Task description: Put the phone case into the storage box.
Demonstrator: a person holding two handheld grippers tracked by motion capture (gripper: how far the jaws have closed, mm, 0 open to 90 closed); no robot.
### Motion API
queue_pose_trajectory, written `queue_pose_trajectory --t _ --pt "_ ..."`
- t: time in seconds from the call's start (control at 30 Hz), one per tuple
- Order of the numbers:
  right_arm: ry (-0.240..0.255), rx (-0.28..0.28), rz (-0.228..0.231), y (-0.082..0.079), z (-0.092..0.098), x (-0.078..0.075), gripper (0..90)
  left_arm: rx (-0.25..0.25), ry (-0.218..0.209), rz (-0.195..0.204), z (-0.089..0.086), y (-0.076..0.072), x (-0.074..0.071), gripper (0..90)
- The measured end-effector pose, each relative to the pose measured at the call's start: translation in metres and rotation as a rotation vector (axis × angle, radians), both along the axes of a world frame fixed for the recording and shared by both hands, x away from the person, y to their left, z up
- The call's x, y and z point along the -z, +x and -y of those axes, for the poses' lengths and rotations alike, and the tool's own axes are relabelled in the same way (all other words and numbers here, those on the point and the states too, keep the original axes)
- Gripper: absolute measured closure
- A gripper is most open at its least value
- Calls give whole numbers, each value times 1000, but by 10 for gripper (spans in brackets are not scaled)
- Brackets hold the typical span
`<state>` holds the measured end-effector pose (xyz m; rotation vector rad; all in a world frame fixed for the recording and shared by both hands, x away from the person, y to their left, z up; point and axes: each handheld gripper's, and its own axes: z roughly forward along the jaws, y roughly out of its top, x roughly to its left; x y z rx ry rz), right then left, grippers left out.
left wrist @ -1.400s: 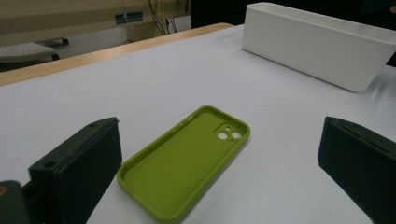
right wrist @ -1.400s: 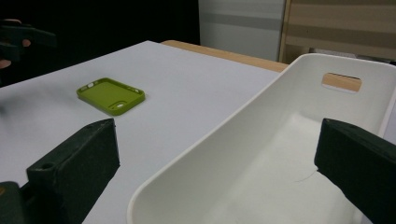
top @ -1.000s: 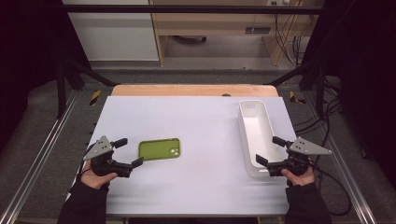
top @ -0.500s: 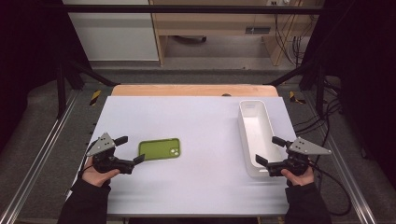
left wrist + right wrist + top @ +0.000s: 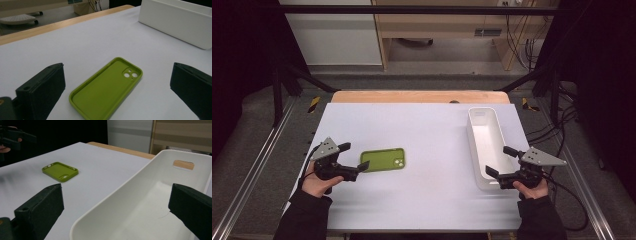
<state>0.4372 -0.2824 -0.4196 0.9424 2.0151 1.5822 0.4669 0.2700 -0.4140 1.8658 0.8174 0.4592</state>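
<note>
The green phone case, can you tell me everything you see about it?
The green phone case is lime green and looks like soft, matte rubber. It is empty and lies flat with its hollow inside facing up, a raised lip running all round. One corner has a cut-out with two round holes for the camera lenses. It rests on the white table, left of the white bin. The left gripper is close, its jaws open on either side of the case's near end, not touching it.

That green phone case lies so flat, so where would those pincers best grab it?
Probably by its raised rim. The phone case lies open side up on the table, so one finger could slip inside the long wall and one outside. The open left gripper already faces its near short end, a handy approach.
</note>
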Motion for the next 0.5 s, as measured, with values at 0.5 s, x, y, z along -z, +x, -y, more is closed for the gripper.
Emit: queue_pose_trajectory --t 0.5 --pt "-1 2 2 0 1 -1 6 -9 20 -28 5 21 -2 0"
